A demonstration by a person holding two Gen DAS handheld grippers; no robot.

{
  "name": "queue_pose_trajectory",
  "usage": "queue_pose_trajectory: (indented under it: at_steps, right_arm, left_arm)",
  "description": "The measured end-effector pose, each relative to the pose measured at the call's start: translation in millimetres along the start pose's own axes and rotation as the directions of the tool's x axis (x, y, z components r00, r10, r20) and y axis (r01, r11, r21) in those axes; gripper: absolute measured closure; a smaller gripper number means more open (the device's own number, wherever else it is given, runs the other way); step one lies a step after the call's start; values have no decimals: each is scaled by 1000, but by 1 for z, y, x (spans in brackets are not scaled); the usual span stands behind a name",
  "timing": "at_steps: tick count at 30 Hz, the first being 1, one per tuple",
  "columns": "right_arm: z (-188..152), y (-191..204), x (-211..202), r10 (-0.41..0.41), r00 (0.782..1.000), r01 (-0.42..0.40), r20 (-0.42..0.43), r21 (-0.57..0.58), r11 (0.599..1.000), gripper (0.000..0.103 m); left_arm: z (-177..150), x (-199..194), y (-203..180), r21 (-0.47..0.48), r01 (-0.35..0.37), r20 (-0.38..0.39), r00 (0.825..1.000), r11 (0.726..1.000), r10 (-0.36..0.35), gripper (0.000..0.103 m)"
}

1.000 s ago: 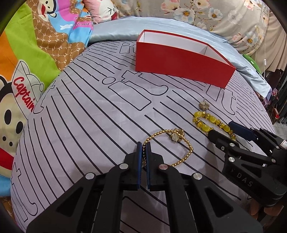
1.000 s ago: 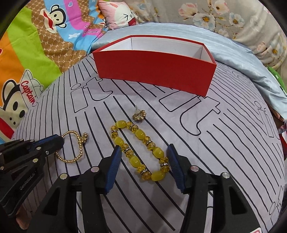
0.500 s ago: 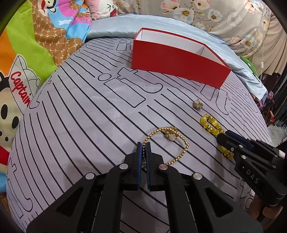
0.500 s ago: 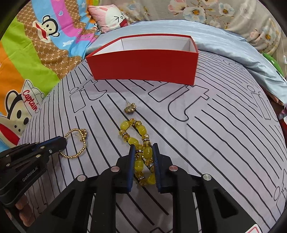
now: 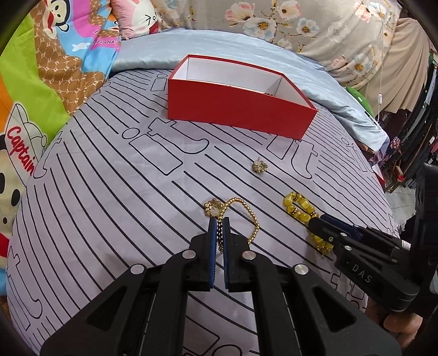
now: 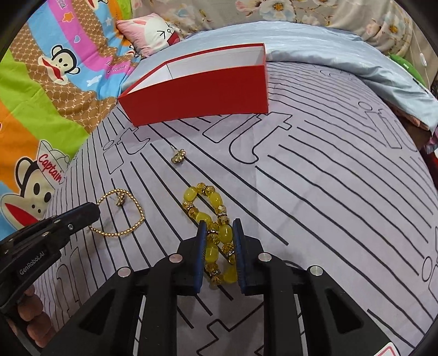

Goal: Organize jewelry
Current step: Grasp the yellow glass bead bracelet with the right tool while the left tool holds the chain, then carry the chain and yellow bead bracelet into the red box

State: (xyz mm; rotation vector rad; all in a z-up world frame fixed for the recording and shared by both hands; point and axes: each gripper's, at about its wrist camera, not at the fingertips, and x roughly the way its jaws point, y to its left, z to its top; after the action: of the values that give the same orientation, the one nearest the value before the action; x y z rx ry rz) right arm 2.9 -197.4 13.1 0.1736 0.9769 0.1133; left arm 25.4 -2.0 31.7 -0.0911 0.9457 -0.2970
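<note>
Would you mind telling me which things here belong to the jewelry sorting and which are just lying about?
Part of the job:
- gold bead bracelet, pinched in the left gripper
- yellow bead bracelet, clamped in the right gripper
- small gold earring
- red box

Just lying about:
- monkey-print blanket
- pink bunny pillow
- floral bedding

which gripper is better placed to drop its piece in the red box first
Left, by a little. The left gripper is shut on the gold bead chain, and the red box lies almost straight ahead. The right gripper grips the yellow bead bracelet.
</note>
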Motion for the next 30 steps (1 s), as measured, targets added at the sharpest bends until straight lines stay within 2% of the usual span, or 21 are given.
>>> queue_pose_trajectory:
  at_steps: [11, 14, 22, 30]
  right_arm:
    - [6, -5, -5, 44, 999, -45, 24, 48, 998, 83]
    - [9, -2, -3, 6, 1000, -7, 17, 25, 1000, 83]
    - [8, 6, 7, -72, 997, 73, 6, -36, 997, 94]
    - [16, 7, -9, -42, 998, 43, 52, -19, 999, 94]
  left_arm:
    - [-3, 4, -2, 5, -12, -17, 1000, 1000, 12, 99]
    - [-3, 7, -1, 3, -18, -26, 1000, 1000, 18, 99]
    - [-5, 12, 1, -2, -17, -42, 999, 1000, 16, 99]
    - [6, -2, -1, -13, 15, -12, 1000, 1000, -15, 99]
